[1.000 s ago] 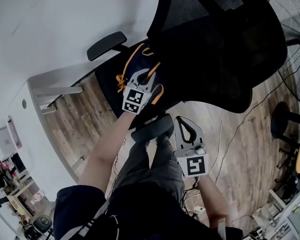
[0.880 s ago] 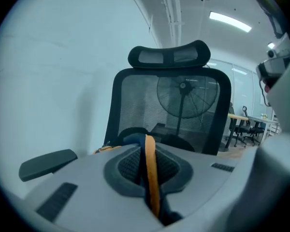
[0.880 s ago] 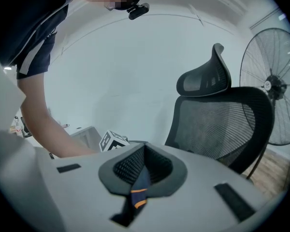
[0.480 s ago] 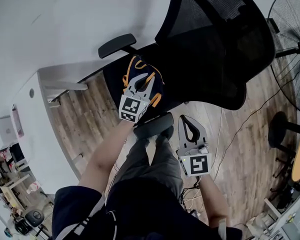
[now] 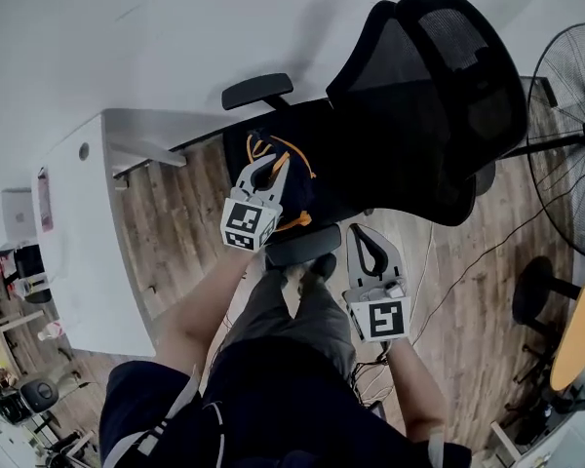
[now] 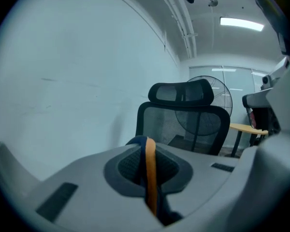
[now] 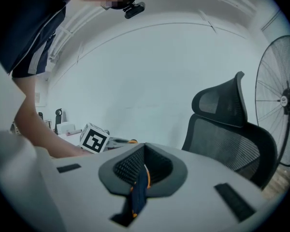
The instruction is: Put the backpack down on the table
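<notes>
At far left stands the white table (image 5: 78,261), well apart from the navy backpack (image 5: 302,183), which is over the seat of the office chair (image 5: 439,96); contact with the seat is unclear. The left gripper (image 5: 273,164) has its jaws pressed together on a navy-and-orange strap (image 6: 150,178). The right gripper (image 5: 359,234), near the person's knees, is likewise clamped on a navy-and-orange webbing piece (image 7: 139,190). A pedestal fan (image 5: 575,135) stands far right.

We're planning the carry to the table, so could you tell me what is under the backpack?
The office chair's black seat lies under the backpack. The backpack itself and the left gripper on its strap hide whether backpack and seat touch.
</notes>
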